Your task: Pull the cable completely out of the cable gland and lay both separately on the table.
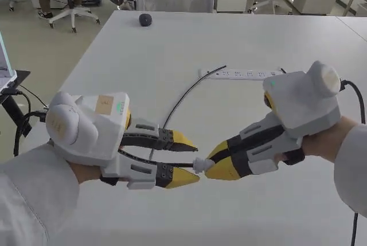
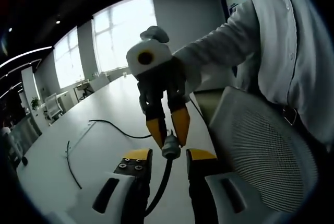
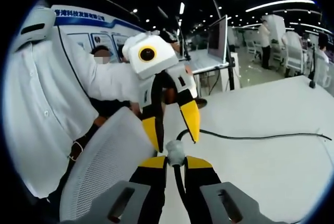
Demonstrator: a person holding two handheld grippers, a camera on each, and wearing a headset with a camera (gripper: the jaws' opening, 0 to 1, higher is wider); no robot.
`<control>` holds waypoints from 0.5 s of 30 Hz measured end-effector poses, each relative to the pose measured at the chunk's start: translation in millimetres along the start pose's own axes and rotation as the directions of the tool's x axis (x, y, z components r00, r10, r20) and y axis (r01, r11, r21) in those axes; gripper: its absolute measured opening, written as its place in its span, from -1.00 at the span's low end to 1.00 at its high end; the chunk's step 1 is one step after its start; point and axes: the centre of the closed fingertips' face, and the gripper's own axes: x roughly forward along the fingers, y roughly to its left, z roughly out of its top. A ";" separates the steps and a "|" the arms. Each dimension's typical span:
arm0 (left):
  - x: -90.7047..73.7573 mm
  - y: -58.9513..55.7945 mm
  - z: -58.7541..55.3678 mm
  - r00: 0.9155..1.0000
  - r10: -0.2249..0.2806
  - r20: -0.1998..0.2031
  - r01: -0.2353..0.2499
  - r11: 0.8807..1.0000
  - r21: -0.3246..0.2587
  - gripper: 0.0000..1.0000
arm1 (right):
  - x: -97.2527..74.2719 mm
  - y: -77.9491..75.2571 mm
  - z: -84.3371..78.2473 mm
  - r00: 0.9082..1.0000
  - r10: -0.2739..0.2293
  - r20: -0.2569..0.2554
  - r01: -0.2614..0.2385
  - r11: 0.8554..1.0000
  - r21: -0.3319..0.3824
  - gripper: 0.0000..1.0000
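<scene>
Workbench, mid-task.

- The right gripper (image 1: 210,164) is held low over the white table (image 1: 258,34). Its yellow-tipped jaws are pressed onto the small pale cable gland (image 1: 200,164), which is pinched at the tips and carried clear of the tabletop.
- The left gripper (image 1: 193,161) is faced toward it, tip to tip. Its jaws are spread wide, and nothing is clamped between them.
- The black cable (image 1: 183,94) is seen leaving the gland and passing through the gap between the left jaws. In the left gripper view it runs down the middle of that gap. Whether it brushes either jaw cannot be told.
- The rest of the cable is trailed in a long curve across the table, its far end lying near a white power strip (image 1: 241,74).

Progress, as judged: little is done. The gland is secured, but the cable is threaded through it and no pull is under way, since the left jaws are not closed on anything. What is left:
- The cable is to be gripped close behind the gland.
- The two are to be drawn apart until the end comes free.
- Each part is to be laid down separately on the table.
</scene>
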 end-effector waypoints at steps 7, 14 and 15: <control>0.3 0.5 2.0 1.000 -0.011 0.014 0.011 1.000 -0.016 -0.53 | -1.5 2.0 5.8 1.000 0.010 0.015 -0.010 1.000 -0.012 -0.86; 1.2 -0.9 4.6 0.999 -0.022 0.025 0.022 1.000 -0.019 -0.67 | -3.1 2.6 8.7 1.000 0.013 0.023 -0.013 1.000 -0.013 -0.86; 1.2 -0.9 5.3 0.999 -0.021 0.029 0.021 1.000 -0.017 -0.67 | -3.3 2.7 9.3 1.000 0.014 0.025 -0.013 1.000 -0.012 -0.86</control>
